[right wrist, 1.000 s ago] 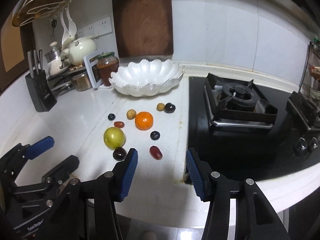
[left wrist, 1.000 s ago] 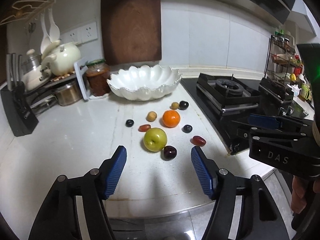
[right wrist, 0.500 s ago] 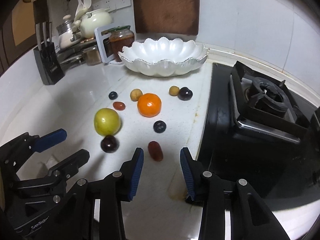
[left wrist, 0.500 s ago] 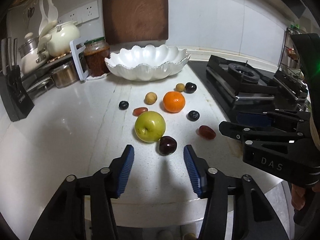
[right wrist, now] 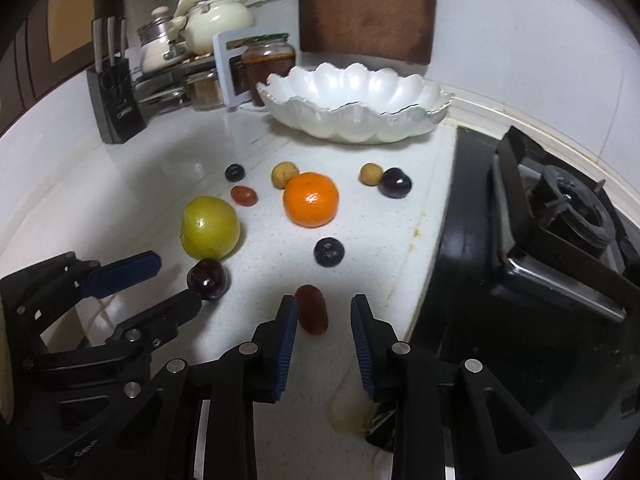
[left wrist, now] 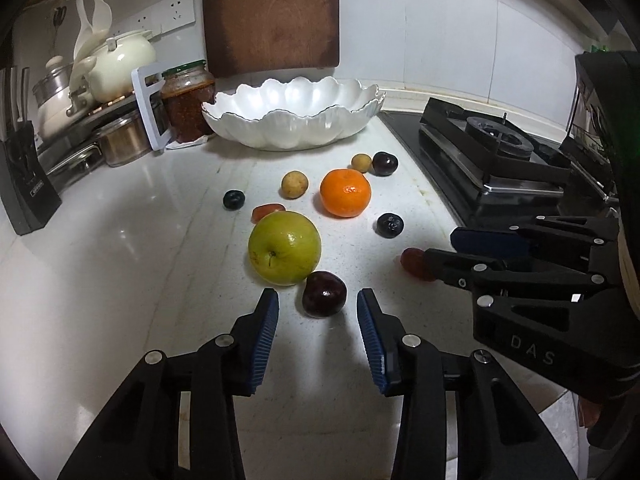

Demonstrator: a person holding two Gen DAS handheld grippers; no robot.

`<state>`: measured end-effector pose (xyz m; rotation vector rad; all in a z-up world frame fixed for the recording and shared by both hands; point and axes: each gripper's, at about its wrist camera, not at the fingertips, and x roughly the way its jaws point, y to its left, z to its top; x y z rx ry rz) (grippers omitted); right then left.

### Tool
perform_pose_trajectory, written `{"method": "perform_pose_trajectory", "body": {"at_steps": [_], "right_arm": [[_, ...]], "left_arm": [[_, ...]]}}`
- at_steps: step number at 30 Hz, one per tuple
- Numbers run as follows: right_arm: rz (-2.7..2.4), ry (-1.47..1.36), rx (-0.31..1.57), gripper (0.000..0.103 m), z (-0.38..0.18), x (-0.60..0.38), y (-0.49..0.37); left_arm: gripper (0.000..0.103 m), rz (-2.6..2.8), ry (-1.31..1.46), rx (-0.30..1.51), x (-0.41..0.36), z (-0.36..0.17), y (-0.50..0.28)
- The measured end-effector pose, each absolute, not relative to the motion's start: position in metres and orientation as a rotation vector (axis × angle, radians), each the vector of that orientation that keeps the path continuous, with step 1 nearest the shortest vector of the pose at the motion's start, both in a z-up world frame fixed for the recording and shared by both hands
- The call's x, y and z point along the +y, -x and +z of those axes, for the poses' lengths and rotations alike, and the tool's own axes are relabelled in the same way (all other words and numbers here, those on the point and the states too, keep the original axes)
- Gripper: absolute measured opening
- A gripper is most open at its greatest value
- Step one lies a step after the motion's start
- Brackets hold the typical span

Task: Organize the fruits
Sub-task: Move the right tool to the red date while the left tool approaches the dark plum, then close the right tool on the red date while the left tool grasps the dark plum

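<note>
The left gripper point(left wrist: 318, 300) is hanging low over the white stone countertop point(left wrist: 120, 280), its blue-padded jaws apart and just having been narrowing around a dark glossy round cherry point(left wrist: 324, 294) — the pads are not touching it yet. Directly at 11 o'clock from that cherry, just beside it, a large yellow-green apple point(left wrist: 285, 253) is sitting.

The right gripper point(right wrist: 323, 310) is also standing apart, its jaws having just been closing, with a small oblong reddish-brown fruit point(right wrist: 312, 309) lying between the tips — close to the left pad, though whether it touches I cannot tell.

Further out, at 12 o'clock, a round orange tangerine point(right wrist: 311, 199) is resting with a dark blueberry point(right wrist: 329, 252) near it. Beyond them, a white scalloped ceramic bowl point(right wrist: 356, 120) is standing empty at the back, and a black gas stove point(right wrist: 540, 240) is lying at 3 o'clock.
</note>
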<state>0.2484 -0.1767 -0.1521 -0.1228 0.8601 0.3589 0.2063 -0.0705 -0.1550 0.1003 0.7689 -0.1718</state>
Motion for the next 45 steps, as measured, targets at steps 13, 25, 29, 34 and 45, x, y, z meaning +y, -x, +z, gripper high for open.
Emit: {"method": "perform_pose_trajectory", "body": {"at_steps": [13,25,29,34,45], "right_arm": [[0.413,0.138,0.895,0.025,-0.167,-0.171,-0.258],[0.450,0.115,0.904,0.018,-0.169,-0.174,-0.260],[0.456,0.109,0.905,0.018,-0.167,-0.177,-0.260],[0.460,0.101,0.898,0.018,-0.161,-0.181,-0.257],[0.460,0.077,0.807,0.018,-0.125,-0.198,-0.256]], "left_arm": [[0.036,-0.175,-0.087,0.796,-0.077,-0.171,-0.218],[0.028,-0.137,-0.070,0.798,-0.076,-0.173,-0.223],[0.028,-0.145,-0.046,0.811,-0.076,-0.170,-0.219],[0.028,-0.138,-0.014,0.821,-0.078,-0.162,-0.211],[0.028,-0.090,0.023,0.710,-0.078,-0.117,-0.206]]}}
